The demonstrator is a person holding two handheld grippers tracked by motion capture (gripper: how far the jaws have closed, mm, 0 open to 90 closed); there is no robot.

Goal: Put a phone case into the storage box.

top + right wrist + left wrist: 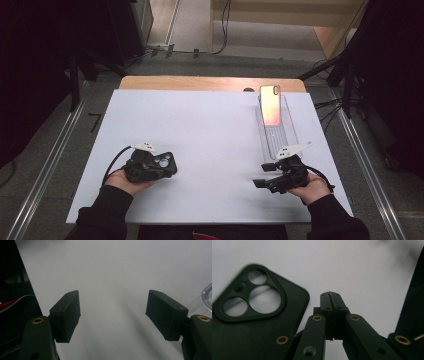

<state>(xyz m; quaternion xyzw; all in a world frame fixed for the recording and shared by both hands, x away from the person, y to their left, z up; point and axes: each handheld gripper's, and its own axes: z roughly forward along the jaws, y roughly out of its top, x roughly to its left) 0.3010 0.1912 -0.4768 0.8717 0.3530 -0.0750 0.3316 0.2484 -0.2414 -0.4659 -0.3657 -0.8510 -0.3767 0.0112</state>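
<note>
In the high view, the left gripper [167,165] is at the lower left of the frame, held in the left hand [125,181], whose dark sleeve comes from the bottom edge. In the left gripper view its jaws are pressed together with nothing between them. The right gripper [263,175], held by the right hand [312,188] at the lower right, has its jaws wide apart and empty.

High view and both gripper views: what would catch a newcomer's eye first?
The glowing pink-orange phone, lying in a clear plastic tray at the white table's far right. Next, the black phone case with three round camera holes, lying near left beside the shut left gripper. The right gripper is open over bare table.
</note>
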